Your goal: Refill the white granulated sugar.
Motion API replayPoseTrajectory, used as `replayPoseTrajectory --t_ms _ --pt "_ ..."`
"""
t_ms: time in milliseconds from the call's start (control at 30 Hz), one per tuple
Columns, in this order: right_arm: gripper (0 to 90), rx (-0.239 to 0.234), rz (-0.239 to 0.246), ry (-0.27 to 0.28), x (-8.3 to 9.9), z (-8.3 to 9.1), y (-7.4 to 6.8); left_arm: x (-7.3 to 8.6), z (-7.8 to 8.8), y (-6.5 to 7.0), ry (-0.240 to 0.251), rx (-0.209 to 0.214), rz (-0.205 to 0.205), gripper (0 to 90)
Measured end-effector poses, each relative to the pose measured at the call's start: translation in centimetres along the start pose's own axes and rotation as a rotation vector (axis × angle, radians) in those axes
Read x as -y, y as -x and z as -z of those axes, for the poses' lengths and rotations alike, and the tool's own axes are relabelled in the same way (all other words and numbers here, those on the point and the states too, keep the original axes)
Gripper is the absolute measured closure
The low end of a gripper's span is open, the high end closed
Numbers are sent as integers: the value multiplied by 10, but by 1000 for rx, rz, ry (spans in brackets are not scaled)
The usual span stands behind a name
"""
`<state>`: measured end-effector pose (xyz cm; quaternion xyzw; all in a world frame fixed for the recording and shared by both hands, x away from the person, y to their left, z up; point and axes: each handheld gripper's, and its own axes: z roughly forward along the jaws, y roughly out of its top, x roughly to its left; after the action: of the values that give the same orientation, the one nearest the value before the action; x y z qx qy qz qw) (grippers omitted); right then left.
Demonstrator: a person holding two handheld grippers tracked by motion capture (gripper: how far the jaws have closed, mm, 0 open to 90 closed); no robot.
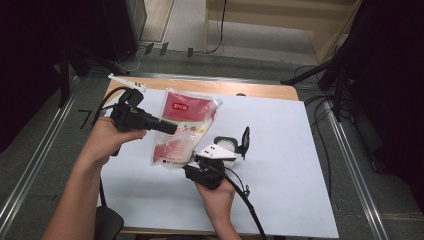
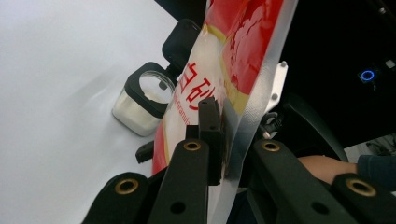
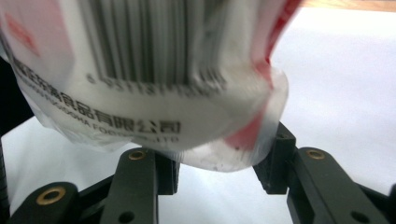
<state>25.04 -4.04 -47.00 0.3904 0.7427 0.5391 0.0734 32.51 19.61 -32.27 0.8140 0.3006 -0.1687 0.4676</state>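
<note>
here pouch [image 1: 182,127] long axis tilts over jar [image 1: 226,148]; left hand-held gripper [image 1: 172,127] clamps pouch side seam, right hand-held gripper [image 1: 192,167] half-closed around pouch bottom, nearer jar.

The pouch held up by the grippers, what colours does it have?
The pouch is red and white, clearest in the high view.
</note>
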Motion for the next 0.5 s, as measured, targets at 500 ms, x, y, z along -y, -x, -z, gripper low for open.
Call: replayPoseTrajectory --t_ms 500 --pt "593 -59 73 -96 -14 -10 -3 -1 13 0 100 -59 -3 900"
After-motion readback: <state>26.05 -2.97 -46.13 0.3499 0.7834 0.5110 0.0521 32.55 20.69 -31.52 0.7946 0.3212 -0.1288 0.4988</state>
